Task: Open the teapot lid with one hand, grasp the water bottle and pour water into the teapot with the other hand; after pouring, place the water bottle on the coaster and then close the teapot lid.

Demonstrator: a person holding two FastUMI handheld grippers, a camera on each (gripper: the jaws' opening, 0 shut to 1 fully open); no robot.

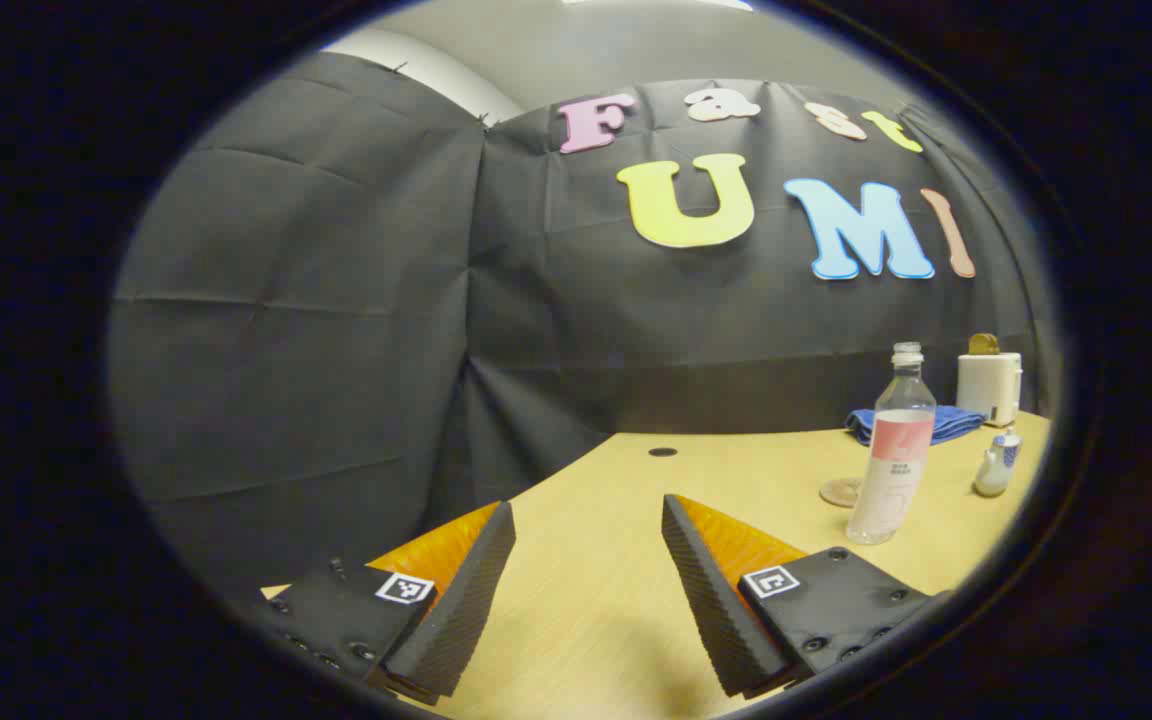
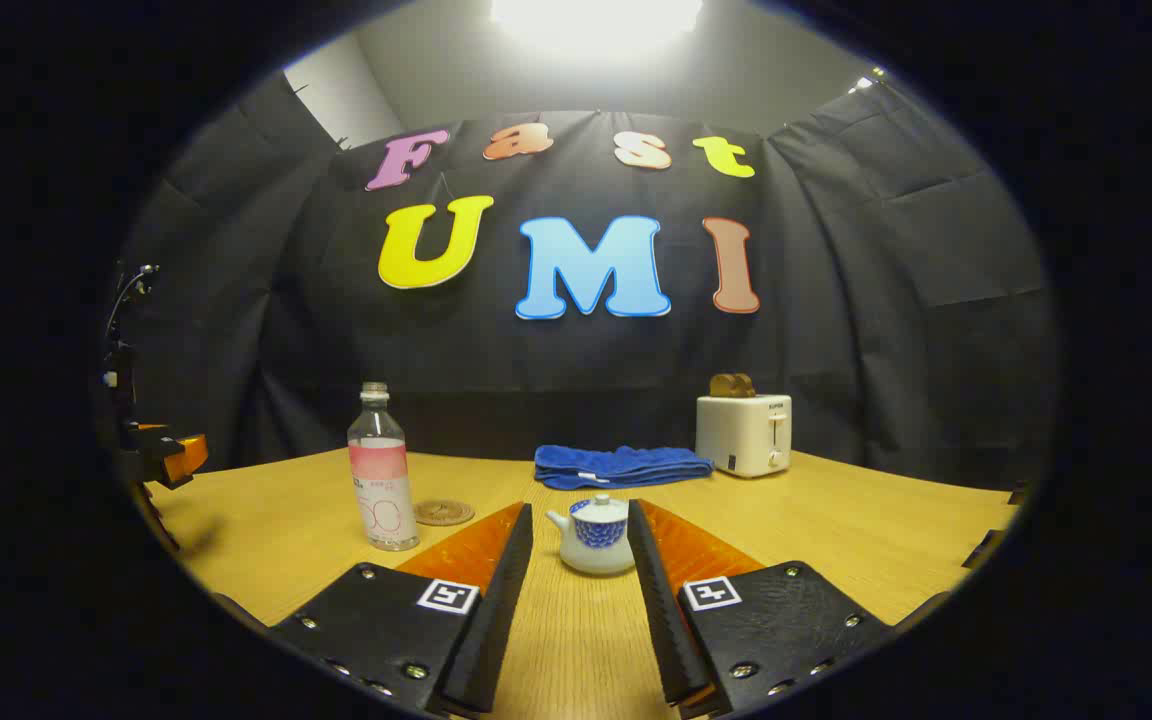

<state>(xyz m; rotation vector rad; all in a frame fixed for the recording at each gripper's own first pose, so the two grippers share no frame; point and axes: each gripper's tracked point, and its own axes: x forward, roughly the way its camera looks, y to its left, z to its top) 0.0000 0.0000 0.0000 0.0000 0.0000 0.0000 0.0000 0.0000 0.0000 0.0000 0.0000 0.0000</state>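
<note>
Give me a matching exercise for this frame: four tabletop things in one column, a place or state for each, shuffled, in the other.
Things:
1. water bottle
2. teapot
3. blue towel
4. toaster

Places or states:
A. folded flat near the back wall
B. holds a slice of toast
C. upright beside the coaster
D. lid on, framed by the open right gripper

Pairs: 1-C, 2-D, 3-A, 4-B

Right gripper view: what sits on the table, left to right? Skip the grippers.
water bottle → coaster → teapot → toaster. The blue towel lies behind the teapot and spans its position, so it is left out of the order.
</note>
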